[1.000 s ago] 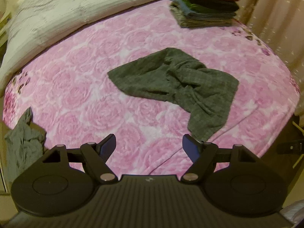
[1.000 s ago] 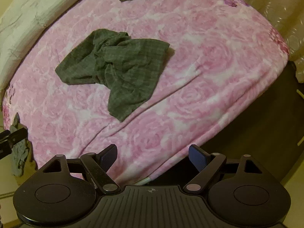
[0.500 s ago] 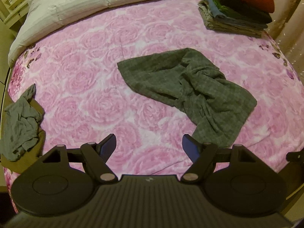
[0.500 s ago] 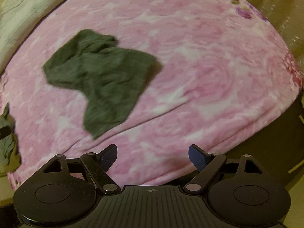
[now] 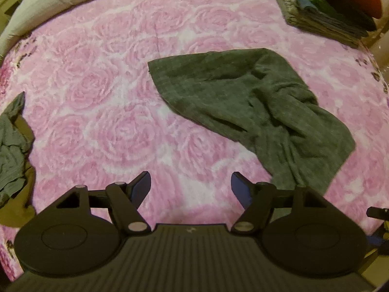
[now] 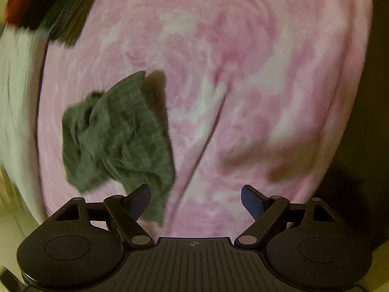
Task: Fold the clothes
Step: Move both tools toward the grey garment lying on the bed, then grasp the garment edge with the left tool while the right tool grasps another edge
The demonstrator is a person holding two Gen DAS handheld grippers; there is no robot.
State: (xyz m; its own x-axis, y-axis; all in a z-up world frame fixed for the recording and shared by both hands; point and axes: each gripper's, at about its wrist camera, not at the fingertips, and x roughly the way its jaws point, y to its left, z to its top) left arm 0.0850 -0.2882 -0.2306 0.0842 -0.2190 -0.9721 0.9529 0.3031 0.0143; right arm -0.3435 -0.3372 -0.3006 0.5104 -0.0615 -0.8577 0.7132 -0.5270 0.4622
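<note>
A: What do we see of the dark green-grey garment [image 5: 245, 102]?

B: We see it lying crumpled and unfolded on the pink rose-patterned bedspread [image 5: 116, 131], about midway across the bed. One flat corner points toward the bedspread's left edge; the rest bunches into folds and trails down toward the near edge.

A: And the finished clothes?

B: We see a stack of folded clothes [image 5: 325, 12] at the bedspread's far right corner, a red piece on top, with dark, blue and olive layers beneath.

A: Anything else?

B: A rumpled grey garment [image 5: 12, 146] sits at the left edge, on something olive.
</note>
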